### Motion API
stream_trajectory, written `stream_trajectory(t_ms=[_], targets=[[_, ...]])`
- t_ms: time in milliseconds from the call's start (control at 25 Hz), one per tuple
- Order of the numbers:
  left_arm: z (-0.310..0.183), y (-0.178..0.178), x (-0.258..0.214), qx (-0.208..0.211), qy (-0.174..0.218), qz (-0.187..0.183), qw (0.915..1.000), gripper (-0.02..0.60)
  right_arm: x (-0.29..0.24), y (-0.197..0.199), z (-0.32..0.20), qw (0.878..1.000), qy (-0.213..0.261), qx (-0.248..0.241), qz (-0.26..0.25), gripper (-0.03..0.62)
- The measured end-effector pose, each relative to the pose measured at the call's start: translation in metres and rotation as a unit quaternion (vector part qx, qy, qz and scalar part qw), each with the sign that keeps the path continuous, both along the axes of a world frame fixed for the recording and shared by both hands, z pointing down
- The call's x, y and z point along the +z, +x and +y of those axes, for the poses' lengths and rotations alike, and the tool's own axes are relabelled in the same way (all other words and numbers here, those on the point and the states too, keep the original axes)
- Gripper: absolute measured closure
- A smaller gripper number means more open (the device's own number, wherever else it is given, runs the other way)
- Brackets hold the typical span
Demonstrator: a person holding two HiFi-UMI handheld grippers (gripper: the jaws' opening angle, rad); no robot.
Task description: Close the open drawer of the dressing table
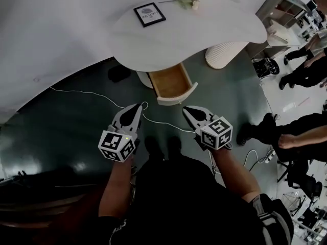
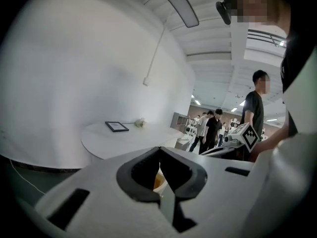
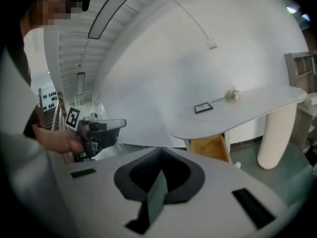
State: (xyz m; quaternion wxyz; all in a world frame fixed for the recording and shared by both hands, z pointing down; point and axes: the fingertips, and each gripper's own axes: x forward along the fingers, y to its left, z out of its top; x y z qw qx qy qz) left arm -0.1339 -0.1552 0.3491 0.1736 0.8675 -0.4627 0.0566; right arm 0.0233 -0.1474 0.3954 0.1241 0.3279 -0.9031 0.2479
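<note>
The drawer point(image 1: 179, 98) stands pulled out from under the white table point(image 1: 214, 22). Its pale front panel faces me and its wooden tray runs back beneath the top. That long axis goes from the front panel straight away from me, slanted a little, so I judge the closing push has to go along it, into the table.

Both claws hang on my side of the drawer's front panel, clear of it. My right claw point(image 1: 187, 109) is just short of the panel and nearly in line with it. My left claw point(image 1: 138, 107) sits off toward the panel's left end and farther from it, so the right one is better placed to push. Both claws are pressed together at the tips and hold nothing.

In the right gripper view the drawer's wood shows beyond and to the right of the claw point(image 3: 161, 150). In the left gripper view only a sliver of that wood shows through the hollow behind the claw point(image 2: 159, 150).

The drawer's back end is hidden under the table top, and I cannot make out a handle or its runners. A thin white cable point(image 1: 163, 122) lies on the floor on my side of the drawer, under the claws.
</note>
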Motion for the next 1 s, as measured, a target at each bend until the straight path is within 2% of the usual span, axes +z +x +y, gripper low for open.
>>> stream_trajectory(t_ms=[240,600,840,920,1000], targets=[[-0.018,0.024,0.048,0.026,-0.034,-0.004,0.9991,0.572,0.043,0.026,-0.025,0.999,-0.026,0.025,0.010,0.591],[-0.038,0.021,0.139,0.017,-0.076,0.004,0.9970,0.572,0.139,0.030,-0.032,0.995,-0.085,0.026,0.042,0.591],[-0.040,0.027,0.196,0.022,-0.107,0.003,0.9940,0.572,0.189,0.034,-0.043,0.991,-0.098,0.048,0.072,0.586],[-0.041,0.027,0.212,0.025,-0.116,0.003,0.9929,0.572,0.208,0.032,-0.047,0.990,-0.106,0.057,0.076,0.554],[-0.042,0.028,0.226,0.029,-0.123,-0.001,0.9920,0.572,0.225,0.033,-0.052,0.988,-0.114,0.072,0.076,0.554]])
